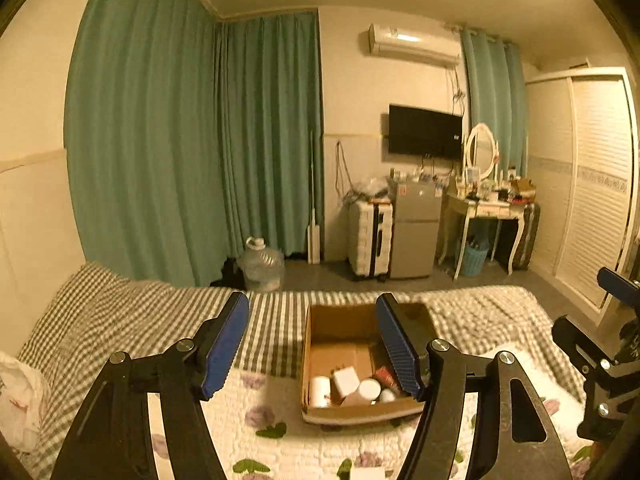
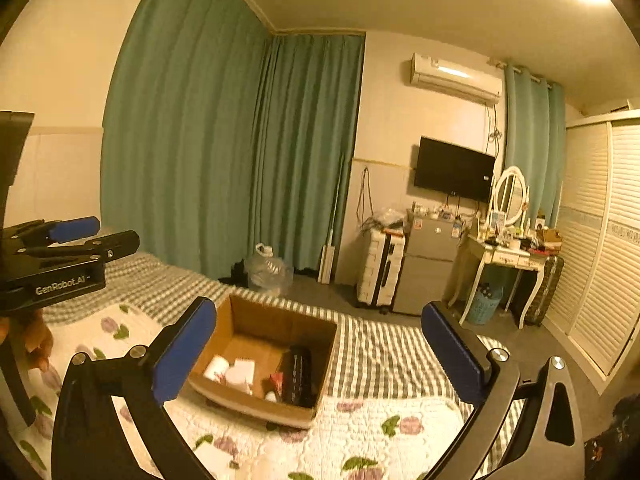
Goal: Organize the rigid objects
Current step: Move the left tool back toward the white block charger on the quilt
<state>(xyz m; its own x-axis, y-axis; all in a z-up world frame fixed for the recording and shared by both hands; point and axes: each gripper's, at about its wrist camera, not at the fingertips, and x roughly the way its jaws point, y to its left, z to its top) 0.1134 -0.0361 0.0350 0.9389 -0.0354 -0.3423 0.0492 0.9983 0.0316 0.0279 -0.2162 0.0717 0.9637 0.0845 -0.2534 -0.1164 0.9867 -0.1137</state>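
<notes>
An open cardboard box sits on the bed and also shows in the right wrist view. It holds white round containers, a small white box, a red item and a black rectangular object. My left gripper is open and empty, held above the bed just before the box. My right gripper is open and empty, to the right of the box; the left gripper also shows in that view.
The bed has a flowered quilt over a checked sheet. A white plastic bag lies at the left. Beyond the bed stand a water jug, suitcase, small fridge and dressing table.
</notes>
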